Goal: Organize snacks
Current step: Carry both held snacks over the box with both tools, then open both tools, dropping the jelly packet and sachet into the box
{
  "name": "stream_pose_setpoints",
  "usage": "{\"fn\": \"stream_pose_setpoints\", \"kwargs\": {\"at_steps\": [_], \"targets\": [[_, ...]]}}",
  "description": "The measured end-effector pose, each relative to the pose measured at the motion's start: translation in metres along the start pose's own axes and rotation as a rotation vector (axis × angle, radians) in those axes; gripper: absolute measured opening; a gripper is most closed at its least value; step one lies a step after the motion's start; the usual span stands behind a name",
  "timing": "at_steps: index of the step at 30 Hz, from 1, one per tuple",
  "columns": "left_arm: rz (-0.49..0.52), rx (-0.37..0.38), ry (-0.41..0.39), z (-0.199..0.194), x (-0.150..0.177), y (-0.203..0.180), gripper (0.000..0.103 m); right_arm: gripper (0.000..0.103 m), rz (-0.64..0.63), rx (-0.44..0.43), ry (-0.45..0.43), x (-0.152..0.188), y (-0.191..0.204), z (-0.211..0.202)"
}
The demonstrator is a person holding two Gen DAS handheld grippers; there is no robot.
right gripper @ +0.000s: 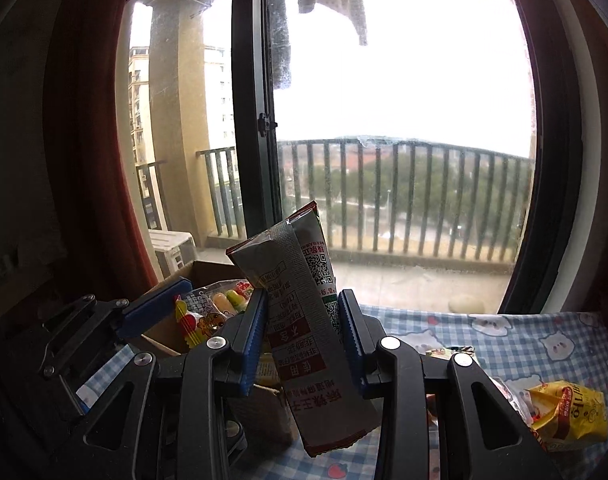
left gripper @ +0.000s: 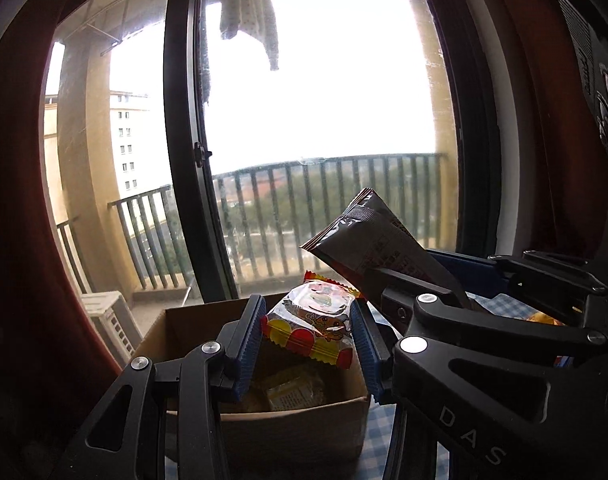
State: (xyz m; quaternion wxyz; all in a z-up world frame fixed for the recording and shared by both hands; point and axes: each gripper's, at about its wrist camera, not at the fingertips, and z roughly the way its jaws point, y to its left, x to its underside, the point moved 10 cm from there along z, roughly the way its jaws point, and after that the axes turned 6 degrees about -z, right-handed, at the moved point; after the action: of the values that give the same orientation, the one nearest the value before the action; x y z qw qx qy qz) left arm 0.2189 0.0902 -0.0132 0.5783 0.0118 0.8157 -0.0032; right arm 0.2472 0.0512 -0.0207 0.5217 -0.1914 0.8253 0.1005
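Observation:
My left gripper (left gripper: pixel 306 330) is shut on a small clear snack packet (left gripper: pixel 310 324) with red and yellow print, held above an open cardboard box (left gripper: pixel 296 420). The box holds several yellow-wrapped snacks (left gripper: pixel 288 392). To its right, my right gripper (right gripper: pixel 304 336) is shut on a long silver and red snack bag (right gripper: pixel 304 320), which stands tilted with its top toward the window. The same bag (left gripper: pixel 376 240) shows in the left wrist view, and the small packet (right gripper: pixel 208 312) with the left gripper's blue fingers (right gripper: pixel 152 308) shows in the right wrist view, over the box (right gripper: pixel 208 272).
A blue checked tablecloth (right gripper: pixel 504 340) with bear prints covers the table. A yellow snack bag (right gripper: pixel 568 412) lies at the right, another small packet (right gripper: pixel 448 352) behind my right gripper. A large window with a dark frame (right gripper: pixel 252 120) stands close behind; red curtains (right gripper: pixel 88 120) hang on the left.

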Motion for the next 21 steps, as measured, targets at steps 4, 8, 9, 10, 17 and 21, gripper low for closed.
{"fn": "stream_pose_setpoints", "kwargs": {"at_steps": [4,8,9,10,17,21], "targets": [[-0.043,-0.036,0.05,0.029,0.005,0.034,0.044,0.039,-0.001,-0.042,0.022,-0.008,0.018,0.04],[-0.125,-0.09,0.137,0.061,0.022,0.071,0.05,0.04,0.005,-0.113,0.049,-0.006,0.039,0.087],[-0.144,-0.107,0.169,0.067,0.029,0.08,0.062,0.045,0.001,-0.126,0.058,-0.005,0.043,0.098],[-0.155,-0.121,0.196,0.072,0.035,0.087,0.079,0.06,-0.004,-0.129,0.075,-0.002,0.047,0.107],[-0.164,-0.103,0.226,0.068,0.048,0.081,0.094,0.096,-0.011,-0.134,0.13,0.011,0.056,0.114],[-0.172,-0.07,0.219,0.054,0.042,0.06,0.099,0.096,0.022,-0.143,0.157,0.015,0.043,0.098]]}}
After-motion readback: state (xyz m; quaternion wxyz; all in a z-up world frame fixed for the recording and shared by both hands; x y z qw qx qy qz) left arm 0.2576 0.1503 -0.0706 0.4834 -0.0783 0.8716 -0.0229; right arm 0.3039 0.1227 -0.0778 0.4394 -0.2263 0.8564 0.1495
